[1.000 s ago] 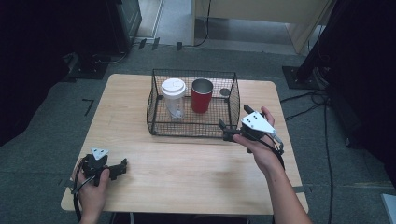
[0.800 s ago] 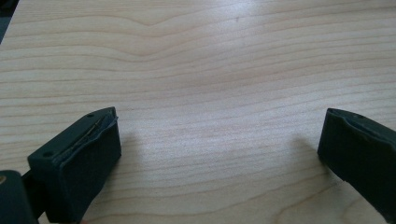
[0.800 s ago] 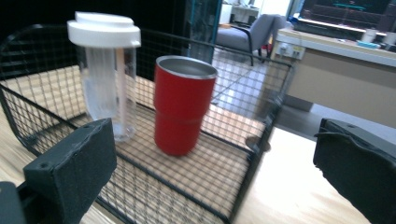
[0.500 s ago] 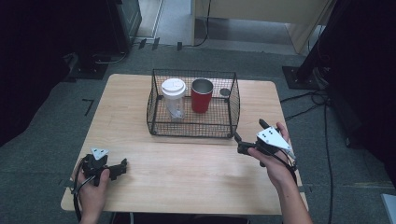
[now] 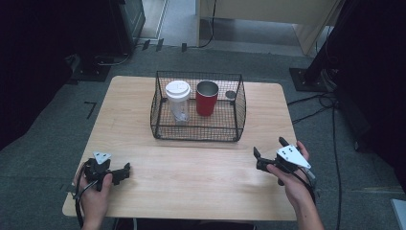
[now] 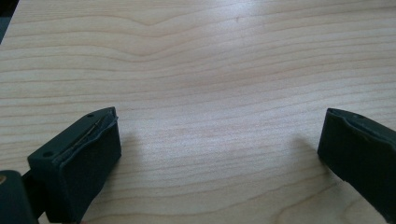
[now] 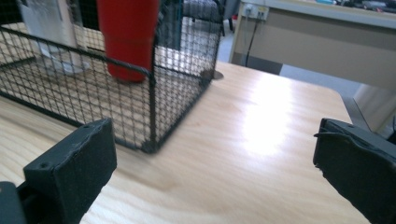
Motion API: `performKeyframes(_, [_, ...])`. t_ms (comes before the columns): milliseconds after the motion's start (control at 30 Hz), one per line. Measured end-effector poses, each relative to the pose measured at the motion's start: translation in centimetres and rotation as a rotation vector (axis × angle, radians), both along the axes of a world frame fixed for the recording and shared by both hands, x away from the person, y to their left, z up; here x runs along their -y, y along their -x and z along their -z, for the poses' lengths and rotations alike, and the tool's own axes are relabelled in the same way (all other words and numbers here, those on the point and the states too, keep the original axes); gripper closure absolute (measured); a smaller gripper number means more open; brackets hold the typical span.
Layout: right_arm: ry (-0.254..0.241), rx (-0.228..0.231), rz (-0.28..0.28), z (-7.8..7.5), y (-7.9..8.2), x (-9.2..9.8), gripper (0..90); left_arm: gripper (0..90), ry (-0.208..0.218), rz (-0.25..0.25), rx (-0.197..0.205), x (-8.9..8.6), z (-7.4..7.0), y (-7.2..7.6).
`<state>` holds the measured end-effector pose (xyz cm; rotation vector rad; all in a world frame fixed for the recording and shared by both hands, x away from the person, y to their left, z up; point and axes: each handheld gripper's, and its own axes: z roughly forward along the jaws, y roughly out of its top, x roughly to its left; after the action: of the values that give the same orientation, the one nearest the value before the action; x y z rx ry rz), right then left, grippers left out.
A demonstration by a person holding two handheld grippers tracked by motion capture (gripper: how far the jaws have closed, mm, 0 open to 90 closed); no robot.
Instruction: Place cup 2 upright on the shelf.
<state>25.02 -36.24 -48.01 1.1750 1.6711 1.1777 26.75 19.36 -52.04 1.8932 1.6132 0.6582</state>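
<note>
My right tool (image 5: 268,155) is hovering with its jaws spread wide and empty over the worktop (image 5: 201,167), just off the near right corner of the wire basket (image 5: 238,110). My left tool (image 5: 125,171) is gaping too, resting at the near left edge. Inside the basket, a red cup (image 5: 207,98) is standing upright beside a white-lidded clear cup (image 5: 177,100).

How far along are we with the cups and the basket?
Looks done: the red cup and the lidded clear cup stand upright inside the wire basket. In hand: nothing; the right gripper and left gripper are both open and empty, near the table's front edge. I see nothing left outside the basket to load.
</note>
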Motion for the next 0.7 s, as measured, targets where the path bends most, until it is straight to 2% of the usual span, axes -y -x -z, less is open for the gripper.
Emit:
performKeyframes(267, [-0.004, -0.028, 0.050, 1.4, 1.5, 2.1, 0.0, 0.0, 0.000, 0.001, 0.000, 0.0, 0.0, 0.0])
performKeyframes(400, [-0.018, -0.048, 0.076, 2.0, 2.2, 3.0, 0.0, 0.0, -0.001, 0.001, -0.001, 0.0, 0.0, 0.0])
performKeyframes(700, [-0.014, -0.104, 0.133, 3.1, 3.6, 4.6, 0.0, 0.0, -0.001, 0.001, -0.001, 0.0, 0.0, 0.0])
